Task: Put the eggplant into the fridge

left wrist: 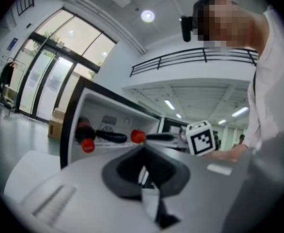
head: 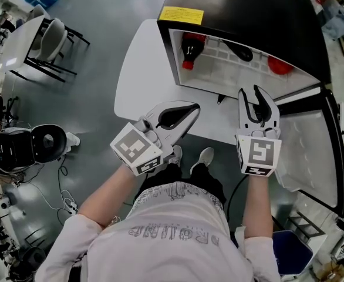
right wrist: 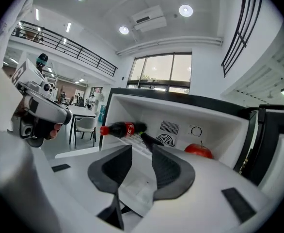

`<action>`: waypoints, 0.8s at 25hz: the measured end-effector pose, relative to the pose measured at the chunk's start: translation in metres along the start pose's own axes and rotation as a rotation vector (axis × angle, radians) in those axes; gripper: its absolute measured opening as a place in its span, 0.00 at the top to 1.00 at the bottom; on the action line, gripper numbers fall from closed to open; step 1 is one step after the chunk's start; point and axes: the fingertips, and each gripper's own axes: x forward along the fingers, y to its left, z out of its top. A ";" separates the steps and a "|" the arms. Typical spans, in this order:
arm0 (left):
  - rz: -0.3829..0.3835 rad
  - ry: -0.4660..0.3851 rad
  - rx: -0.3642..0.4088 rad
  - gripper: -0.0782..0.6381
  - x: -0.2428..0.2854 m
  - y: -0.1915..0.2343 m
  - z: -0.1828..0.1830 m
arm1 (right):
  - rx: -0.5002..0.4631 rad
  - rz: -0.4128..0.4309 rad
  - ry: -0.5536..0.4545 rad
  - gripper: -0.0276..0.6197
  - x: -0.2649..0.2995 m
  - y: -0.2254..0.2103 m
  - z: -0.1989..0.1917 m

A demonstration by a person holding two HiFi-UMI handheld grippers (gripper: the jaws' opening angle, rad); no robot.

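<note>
The eggplant [head: 240,51] already lies inside the fridge [head: 242,10], on the white wire shelf. It sits about midway across the shelf, between the cola bottle [head: 192,46] at the shelf's left edge and the red apple [head: 279,66] toward its right edge. In the right gripper view the eggplant [right wrist: 151,141] is a dark, slim shape that runs from near the bottle's [right wrist: 122,128] base toward the shelf's front, apart from the apple [right wrist: 198,150]. No gripper touches it.

So the main step looks done: the eggplant rests in the compartment, clear of both hands. The fridge door [head: 313,145] stands swung open at the right. Closing it is probably all that remains, though the task sentence does not ask for it.

The right gripper [head: 248,91] hovers in front of the open fridge mouth, over the front edge of the white table [head: 137,81] that carries the fridge. Its own view shows the right gripper [right wrist: 141,152] with its jaws partly apart, a moderate gap with nothing in it but the shelf beyond.

The left gripper [head: 189,109] is held near the table's front left edge, well short of the opening. Its own view shows the left gripper [left wrist: 143,149] with its dark pads meeting and nothing between them.
</note>
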 end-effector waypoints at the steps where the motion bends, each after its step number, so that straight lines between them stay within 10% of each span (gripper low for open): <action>1: -0.004 -0.001 0.002 0.88 -0.001 -0.001 0.001 | 0.000 -0.001 -0.001 0.77 -0.003 0.002 0.001; 20: -0.082 -0.008 0.026 0.88 -0.015 -0.008 0.009 | 0.016 0.015 0.037 0.91 -0.040 0.047 -0.005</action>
